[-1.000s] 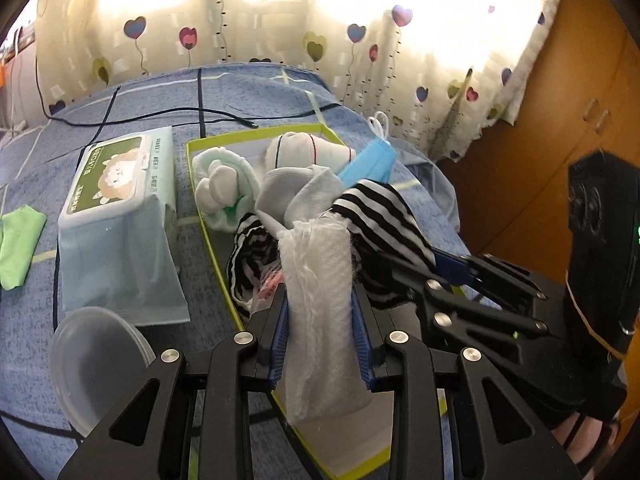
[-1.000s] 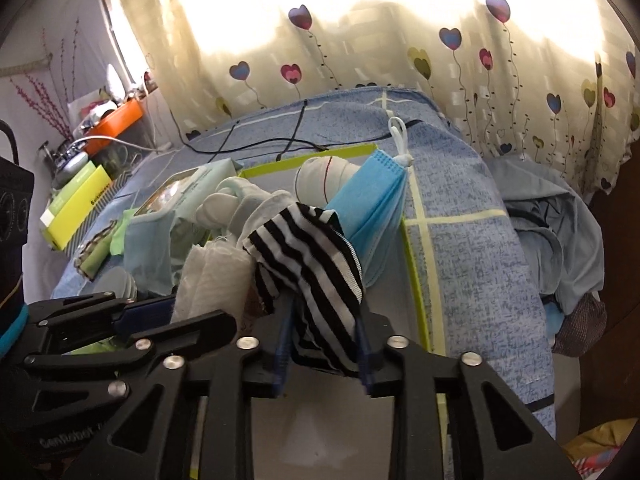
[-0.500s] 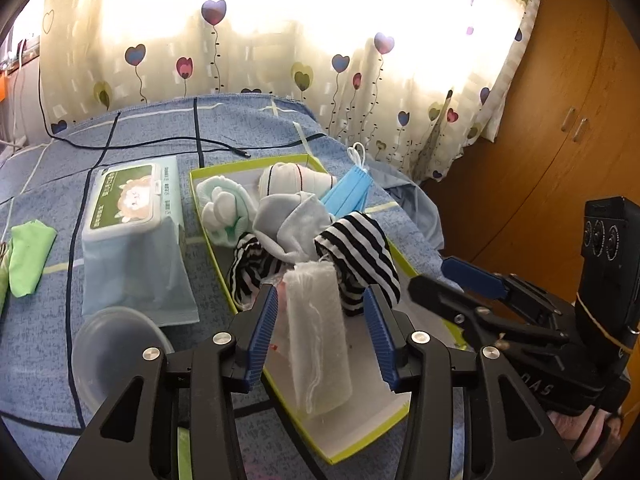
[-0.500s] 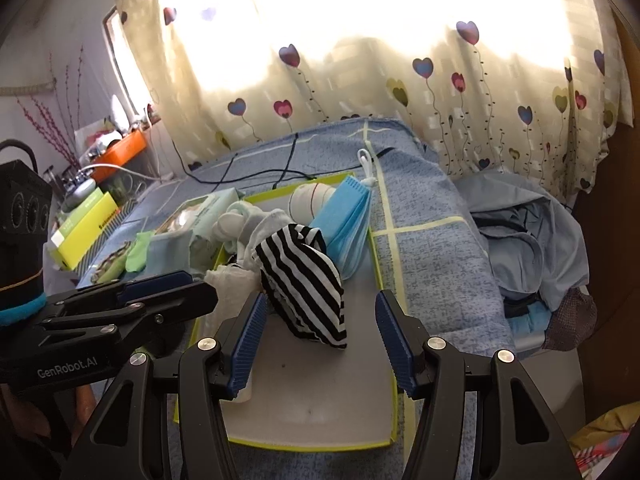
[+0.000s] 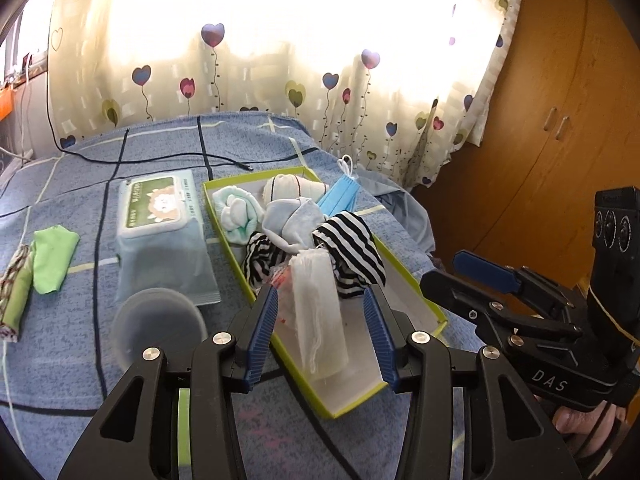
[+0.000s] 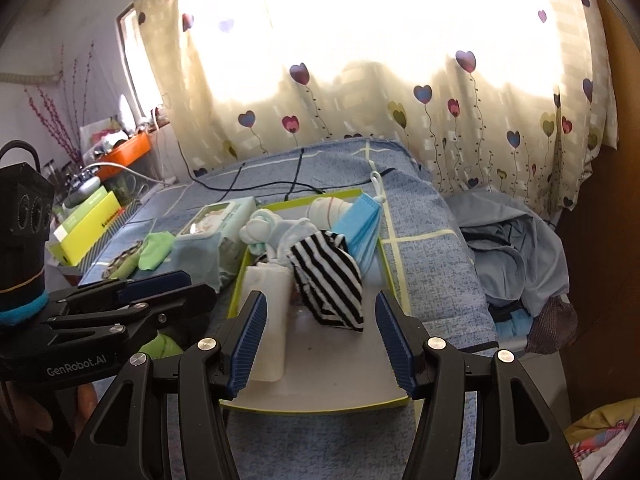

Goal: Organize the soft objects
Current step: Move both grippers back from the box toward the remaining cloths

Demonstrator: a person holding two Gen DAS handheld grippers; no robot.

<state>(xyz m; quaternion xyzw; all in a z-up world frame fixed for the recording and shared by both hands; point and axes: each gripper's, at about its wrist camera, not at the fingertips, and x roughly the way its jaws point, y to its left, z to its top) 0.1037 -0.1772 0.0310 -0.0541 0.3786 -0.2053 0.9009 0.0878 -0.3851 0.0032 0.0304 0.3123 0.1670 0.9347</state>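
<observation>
A green-rimmed white tray (image 5: pixel 404 280) (image 6: pixel 340 372) lies on the blue bedspread. In it are a white gauze cloth (image 5: pixel 320 312) (image 6: pixel 268 304), a black-and-white striped cloth (image 5: pixel 352 252) (image 6: pixel 328 280), pale blue and mint socks (image 5: pixel 236 212), a white sock roll (image 5: pixel 292 186) and a blue face mask (image 5: pixel 338 198) (image 6: pixel 360 232). My left gripper (image 5: pixel 320 336) stands open above the near end of the gauze, apart from it. My right gripper (image 6: pixel 320 340) is open too, with the striped cloth lying loose in the tray beyond its pads.
A pack of wet wipes (image 5: pixel 162 232) lies left of the tray, a clear plastic lid (image 5: pixel 156 328) in front of it, green cloths (image 5: pixel 52 256) farther left. A black cable (image 5: pixel 160 156) crosses the bed. Crumpled blue clothes (image 6: pixel 512 256) sit right, by a wooden wardrobe (image 5: pixel 560 120).
Both grippers let go: the left released the white gauze, the right the striped cloth. Both then drew back and up from the tray, where the cloths now lie.
</observation>
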